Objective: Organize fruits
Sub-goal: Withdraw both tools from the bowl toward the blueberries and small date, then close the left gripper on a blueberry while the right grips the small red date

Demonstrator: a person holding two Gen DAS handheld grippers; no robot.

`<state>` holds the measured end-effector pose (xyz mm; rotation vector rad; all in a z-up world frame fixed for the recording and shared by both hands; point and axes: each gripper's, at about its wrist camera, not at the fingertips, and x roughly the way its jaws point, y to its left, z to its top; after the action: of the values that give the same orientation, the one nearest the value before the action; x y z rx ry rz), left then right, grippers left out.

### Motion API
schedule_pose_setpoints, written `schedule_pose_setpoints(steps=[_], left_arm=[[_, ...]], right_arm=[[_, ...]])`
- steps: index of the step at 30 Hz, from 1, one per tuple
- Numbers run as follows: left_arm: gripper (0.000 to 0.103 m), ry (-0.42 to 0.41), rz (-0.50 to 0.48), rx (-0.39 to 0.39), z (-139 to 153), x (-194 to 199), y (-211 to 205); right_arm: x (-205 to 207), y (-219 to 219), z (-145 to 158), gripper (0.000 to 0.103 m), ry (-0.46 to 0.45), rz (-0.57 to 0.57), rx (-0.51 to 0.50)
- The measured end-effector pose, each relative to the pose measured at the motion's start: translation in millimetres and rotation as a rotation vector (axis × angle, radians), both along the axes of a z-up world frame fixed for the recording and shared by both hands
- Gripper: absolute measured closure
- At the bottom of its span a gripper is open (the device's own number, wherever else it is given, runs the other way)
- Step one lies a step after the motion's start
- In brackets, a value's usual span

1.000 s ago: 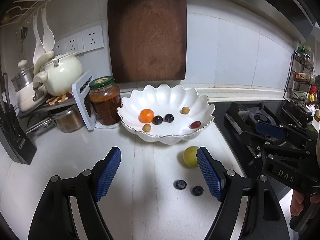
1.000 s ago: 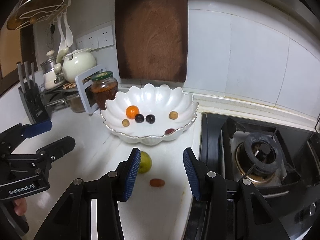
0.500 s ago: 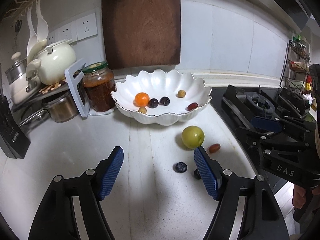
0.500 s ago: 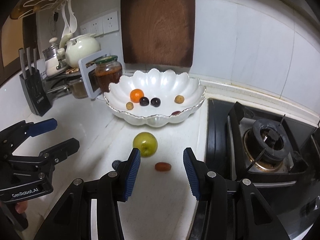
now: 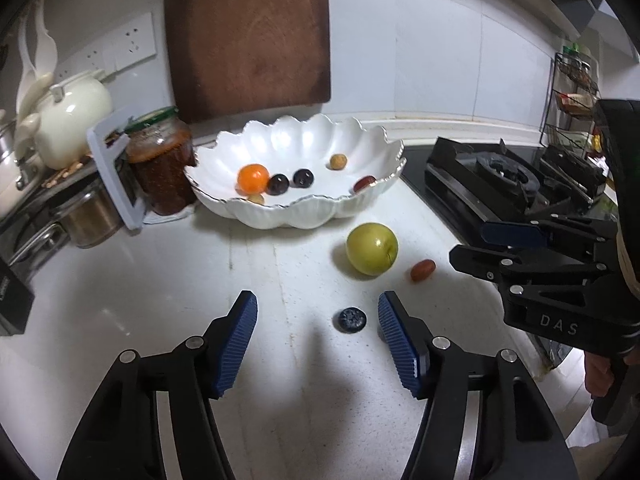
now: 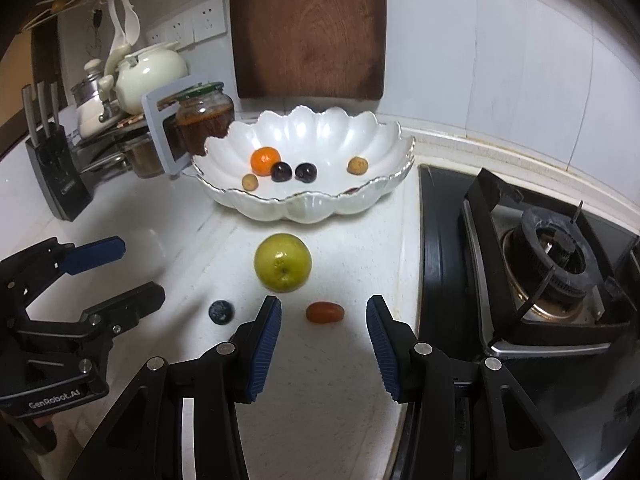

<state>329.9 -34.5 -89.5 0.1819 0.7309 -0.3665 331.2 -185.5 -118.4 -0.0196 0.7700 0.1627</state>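
Six fruits in bowl point(image 5: 280, 216); on the counter one apple point(image 5: 372, 248), one date point(image 6: 325, 312), two blueberries. Left gripper point(image 5: 316, 320), jaws just narrowing but open and empty, blueberry point(image 5: 351, 319) at 3 o'clock between pads. Right gripper point(image 6: 323, 326) part-open, empty, date at 12.

A home kitchen, judging by the black gas hob point(image 6: 552, 264) set into the white stone countertop point(image 6: 344, 400). Left of the hob, a white scalloped ceramic fruit bowl point(image 6: 304, 200); behind the bowl, a dark wooden chopping board point(image 6: 308, 28) against white wall tiles; further left, a cream teapot point(image 6: 150, 72) and black knife block point(image 6: 60, 176).
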Motion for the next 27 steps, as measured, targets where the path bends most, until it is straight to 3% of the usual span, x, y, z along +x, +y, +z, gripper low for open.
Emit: schedule_pose_setpoints(steps=[27], left_arm=[[0.066, 0.097, -0.15, 0.043, -49, 26, -16]], right_arm=[[32, 4, -42, 0.058, 0.096, -0.022, 0.012]])
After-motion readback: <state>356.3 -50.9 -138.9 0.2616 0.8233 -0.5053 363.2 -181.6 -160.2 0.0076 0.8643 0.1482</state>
